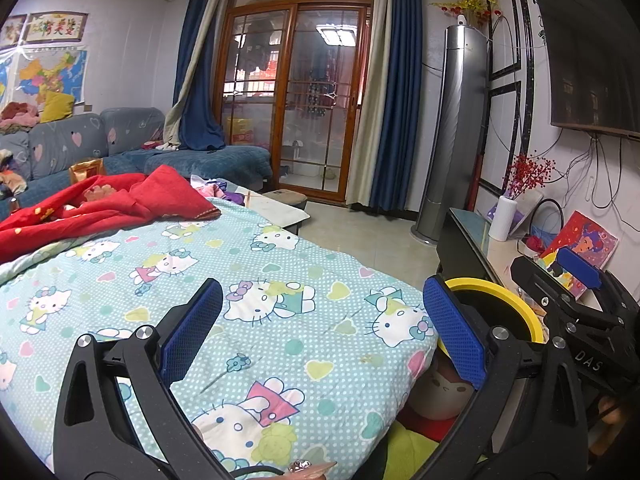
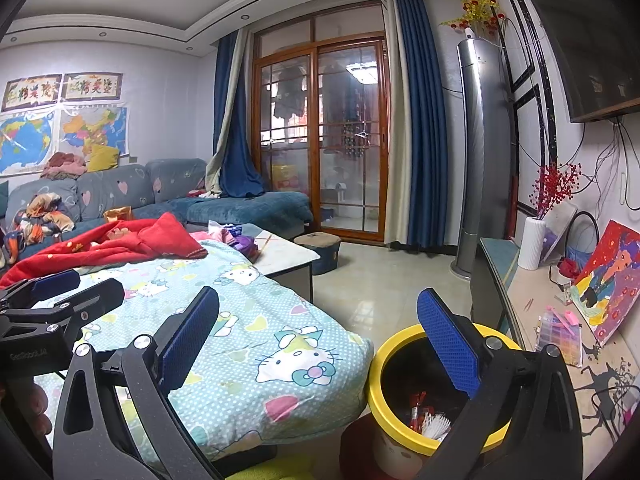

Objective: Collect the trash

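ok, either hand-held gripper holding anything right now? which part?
Nothing is held. The left hand-held gripper is open over the quilt; the right hand-held gripper is open beside the yellow-rimmed bin.

Between your left jaws lies the quilt [image 1: 256,300], soft matt cotton printed with cartoon cats. Your left gripper [image 1: 322,332] has matt black plastic arms, bright metal screws and rough dimpled blue rubber pads [image 1: 192,332]. Below your right gripper's [image 2: 318,344] jaws stands the trash bin [image 2: 384,364], smooth glossy yellow plastic at the rim, holding shiny red wrappers [image 2: 418,412] and white crinkled paper [image 2: 436,426].
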Demonstrator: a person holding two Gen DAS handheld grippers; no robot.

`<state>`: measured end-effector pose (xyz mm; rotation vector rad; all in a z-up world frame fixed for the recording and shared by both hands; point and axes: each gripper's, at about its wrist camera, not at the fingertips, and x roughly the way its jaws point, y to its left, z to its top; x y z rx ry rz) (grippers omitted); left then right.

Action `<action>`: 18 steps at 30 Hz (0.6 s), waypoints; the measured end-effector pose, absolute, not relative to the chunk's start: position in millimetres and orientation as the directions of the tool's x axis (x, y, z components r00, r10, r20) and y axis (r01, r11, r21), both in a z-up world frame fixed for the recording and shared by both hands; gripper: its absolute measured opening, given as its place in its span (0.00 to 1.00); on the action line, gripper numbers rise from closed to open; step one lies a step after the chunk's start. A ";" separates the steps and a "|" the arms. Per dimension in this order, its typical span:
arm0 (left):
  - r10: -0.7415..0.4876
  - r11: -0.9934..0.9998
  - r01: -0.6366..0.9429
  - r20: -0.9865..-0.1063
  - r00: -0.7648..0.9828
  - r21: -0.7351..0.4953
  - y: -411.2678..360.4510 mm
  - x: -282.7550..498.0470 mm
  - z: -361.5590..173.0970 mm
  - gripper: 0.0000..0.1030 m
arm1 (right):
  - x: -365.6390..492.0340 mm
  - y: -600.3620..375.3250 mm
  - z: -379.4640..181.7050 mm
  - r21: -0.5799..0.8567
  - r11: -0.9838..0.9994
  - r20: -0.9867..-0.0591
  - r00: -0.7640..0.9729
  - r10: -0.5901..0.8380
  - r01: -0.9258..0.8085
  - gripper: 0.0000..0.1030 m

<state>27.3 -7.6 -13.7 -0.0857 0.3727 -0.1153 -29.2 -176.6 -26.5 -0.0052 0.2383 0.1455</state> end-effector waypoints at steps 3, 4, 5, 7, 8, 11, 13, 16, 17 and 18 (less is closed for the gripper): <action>-0.128 0.990 0.096 -0.359 0.924 -0.106 -7.5 27.6 -13.3 0.89 | -28.8 -176.6 -26.6 0.010 0.989 -0.239 0.960 0.144 -0.146 0.94; -0.127 0.990 0.095 -0.359 0.925 -0.106 -7.4 27.1 -13.3 0.89 | -28.2 -177.1 -26.6 0.010 0.989 -0.240 0.960 0.144 -0.146 0.94; -0.128 0.990 0.096 -0.359 0.925 -0.106 -7.0 26.6 -13.2 0.89 | -27.8 -176.8 -26.7 0.009 0.989 -0.242 0.960 0.143 -0.145 0.94; -0.126 0.990 0.093 -0.361 0.924 -0.106 -6.7 26.7 -13.5 0.89 | -28.1 -176.8 -26.9 0.010 0.989 -0.241 0.960 0.144 -0.146 0.94; -0.127 0.990 0.094 -0.361 0.924 -0.107 -5.7 26.1 -13.6 0.89 | -27.9 -176.6 -26.9 0.010 0.989 -0.240 0.960 0.143 -0.145 0.94; -0.124 0.990 0.091 -0.362 0.924 -0.105 -5.9 25.9 -13.5 0.89 | -28.1 -176.9 -26.9 0.010 0.990 -0.240 0.960 0.142 -0.144 0.94; -0.126 0.990 0.093 -0.365 0.922 -0.109 -4.6 25.4 -13.8 0.89 | -28.1 -177.5 -27.7 0.010 0.989 -0.241 0.960 0.143 -0.144 0.94; -0.123 0.990 0.087 -0.372 0.920 -0.113 -2.3 24.4 -15.9 0.89 | -28.2 -177.3 -27.6 0.007 0.990 -0.241 0.960 0.141 -0.143 0.94; -0.122 0.990 0.085 -0.376 0.919 -0.112 -2.6 25.8 -17.3 0.89 | -27.9 -177.5 -27.8 0.003 0.990 -0.241 0.961 0.138 -0.141 0.94; -0.119 0.990 0.080 -0.385 0.915 -0.114 -1.5 26.2 -18.0 0.89 | -27.3 -178.3 -28.4 0.001 0.990 -0.240 0.961 0.138 -0.142 0.94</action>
